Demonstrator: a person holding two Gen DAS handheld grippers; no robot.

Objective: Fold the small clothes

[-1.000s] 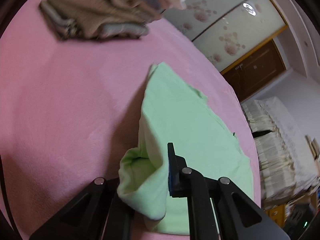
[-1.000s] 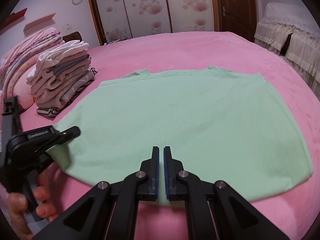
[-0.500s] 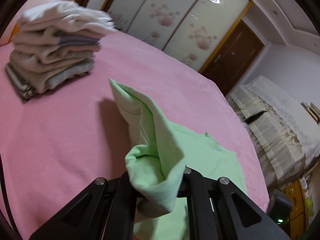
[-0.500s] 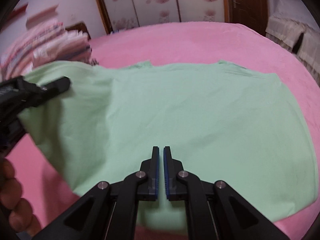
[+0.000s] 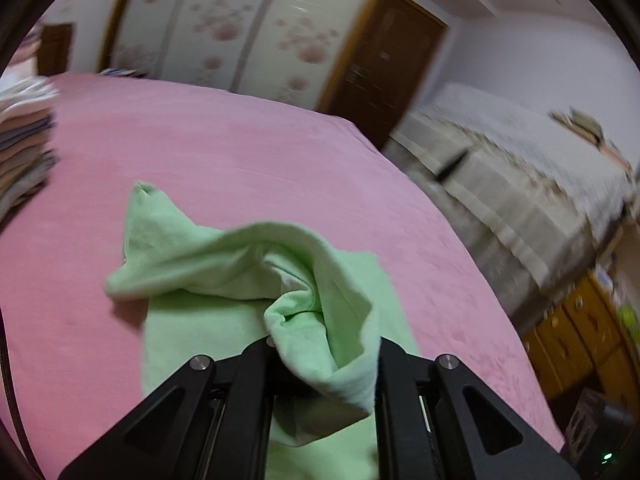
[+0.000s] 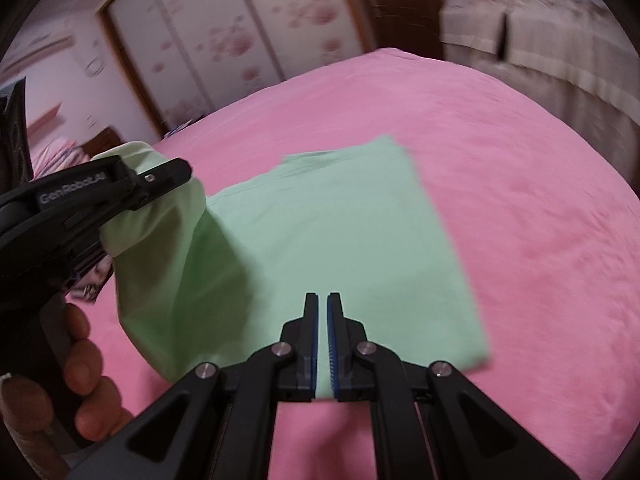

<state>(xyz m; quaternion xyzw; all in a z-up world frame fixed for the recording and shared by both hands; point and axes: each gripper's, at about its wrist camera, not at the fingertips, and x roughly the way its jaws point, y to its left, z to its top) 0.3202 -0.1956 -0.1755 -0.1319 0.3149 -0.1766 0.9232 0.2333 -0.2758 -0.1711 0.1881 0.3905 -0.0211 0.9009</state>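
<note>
A light green garment (image 6: 332, 240) lies on the pink bed (image 6: 520, 200). Its left part is lifted and hangs in a fold. My left gripper (image 6: 176, 172) is shut on that raised part, up at the left of the right wrist view. In the left wrist view the bunched green garment (image 5: 312, 280) drapes over my left gripper (image 5: 324, 344) and hides its fingertips. My right gripper (image 6: 322, 320) is shut at the garment's near edge, with pale green cloth showing between its blue pads.
A stack of folded clothes (image 5: 24, 152) stands at the bed's left side. A person's hand (image 6: 80, 380) holds the left gripper's handle. Beyond the bed (image 5: 240, 140) are a second bed with a lace cover (image 5: 520, 184), a wooden cabinet (image 5: 580, 340) and flowered wardrobe doors (image 5: 260, 32).
The left gripper has lifted the garment's left side and carried it rightward over the rest. The right gripper has shifted sideways with its jaws still shut. Less of the garment lies flat.
</note>
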